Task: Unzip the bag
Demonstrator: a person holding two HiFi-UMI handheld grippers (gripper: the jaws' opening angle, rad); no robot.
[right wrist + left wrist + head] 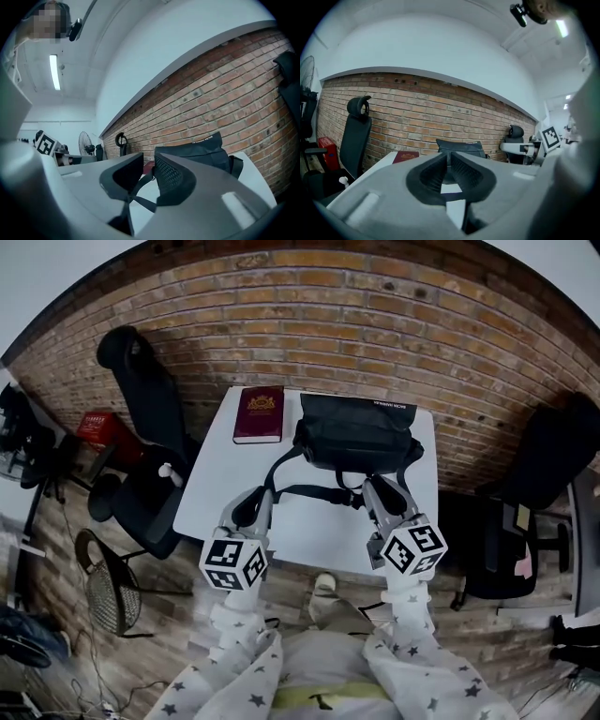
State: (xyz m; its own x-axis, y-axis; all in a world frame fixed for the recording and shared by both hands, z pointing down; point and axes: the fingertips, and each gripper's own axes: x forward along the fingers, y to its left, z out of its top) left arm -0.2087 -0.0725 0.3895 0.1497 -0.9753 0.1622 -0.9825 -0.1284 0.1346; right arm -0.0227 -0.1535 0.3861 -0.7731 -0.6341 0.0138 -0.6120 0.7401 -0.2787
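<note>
- Closest to me, the left gripper [251, 501] and the right gripper [378, 491] sit side by side over the near half of the white table [309, 540]. Both point at the bag and are held roughly level. I read this as an approach with one gripper for each side of the bag, so that one can steady the fabric while the other takes the zip pull.
- The left gripper's jaws are parted by only a thin slit, with nothing between the pads.
- The right gripper's jaws stand clearly apart and are also empty. The strap I see through their gap lies further off on the table and is not in the grip.
- Just past the fingertips, the black shoulder strap [309, 490] trails loose from the bag across the tabletop towards me. I judge it could snag a jaw on the way in, so I want to pass over it.
- Beyond that, the black fabric bag [356, 432] stands on the far part of the table, ahead of the right gripper more than the left. Neither gripper touches it.
- The bag looks closed. No view shows me the zip or its pull, and I cannot tell what is inside, so unzipping is not yet begun.
- A dark red hardback book [259, 414] lies flat on the table to the bag's left, just beside it but not touching. It is clear of the work.
- Farthest off, a brick wall [375, 315] backs the table, and a black office chair [141, 427] stands off its left side.
</note>
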